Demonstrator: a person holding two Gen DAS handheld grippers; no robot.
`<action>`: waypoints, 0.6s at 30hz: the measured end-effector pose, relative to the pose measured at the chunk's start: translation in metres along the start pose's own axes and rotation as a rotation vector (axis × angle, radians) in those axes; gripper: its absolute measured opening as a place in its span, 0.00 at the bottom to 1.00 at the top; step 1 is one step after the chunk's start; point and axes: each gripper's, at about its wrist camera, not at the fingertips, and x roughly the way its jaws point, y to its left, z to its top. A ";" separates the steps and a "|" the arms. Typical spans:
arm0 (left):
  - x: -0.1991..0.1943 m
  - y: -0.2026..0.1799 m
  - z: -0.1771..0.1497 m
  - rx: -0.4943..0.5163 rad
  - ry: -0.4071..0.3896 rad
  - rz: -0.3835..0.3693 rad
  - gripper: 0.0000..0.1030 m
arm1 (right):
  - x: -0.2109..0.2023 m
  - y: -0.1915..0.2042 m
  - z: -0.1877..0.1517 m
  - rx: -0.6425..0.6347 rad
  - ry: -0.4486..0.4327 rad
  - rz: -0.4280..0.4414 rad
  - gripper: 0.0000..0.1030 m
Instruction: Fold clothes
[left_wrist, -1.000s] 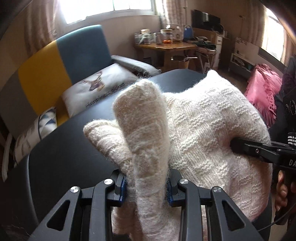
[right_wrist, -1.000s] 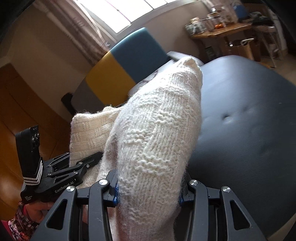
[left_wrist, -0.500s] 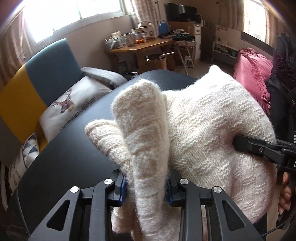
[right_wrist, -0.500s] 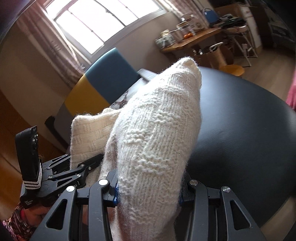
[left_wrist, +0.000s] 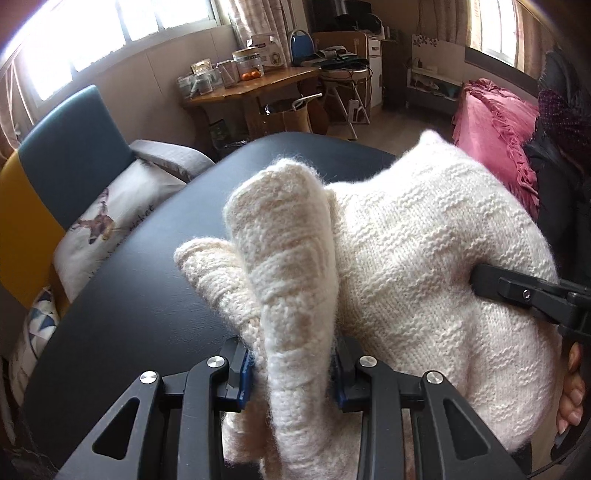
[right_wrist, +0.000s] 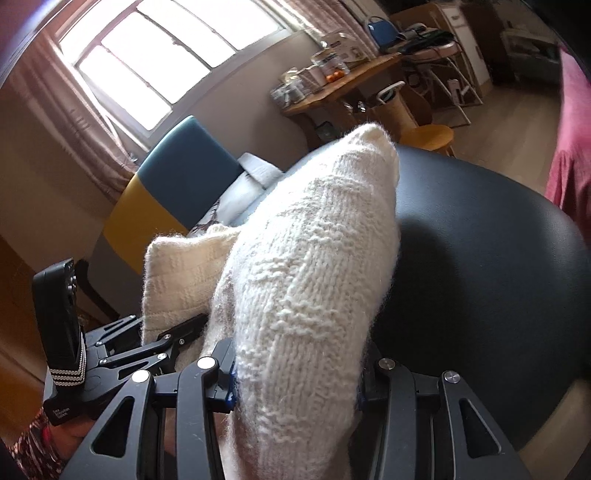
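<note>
Left tongs (left_wrist: 291, 373) and right tongs (right_wrist: 295, 384) clamped on cream sweater (left_wrist: 424, 258) above black table (left_wrist: 129, 295); best kept level, edges aligned.

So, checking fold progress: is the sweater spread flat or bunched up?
Bunched: the sweater is clamped in both the left gripper and right gripper.

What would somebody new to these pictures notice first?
The cream knitted sweater fills the middle of both views, bunched up above the black round table. Each tool is shut on a fold of it: the left tool at the bottom of its own view, the right tool likewise. Behind the table stands a blue and yellow sofa.
</note>
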 end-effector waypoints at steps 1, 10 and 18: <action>0.005 0.001 0.001 -0.005 -0.002 -0.007 0.32 | 0.003 -0.002 0.001 0.006 -0.002 -0.005 0.44; 0.039 0.026 0.015 -0.040 -0.005 -0.096 0.41 | 0.025 -0.022 0.004 0.079 -0.003 -0.057 0.55; 0.014 0.087 -0.008 -0.248 -0.033 -0.182 0.43 | -0.025 -0.014 0.001 0.043 -0.078 -0.138 0.62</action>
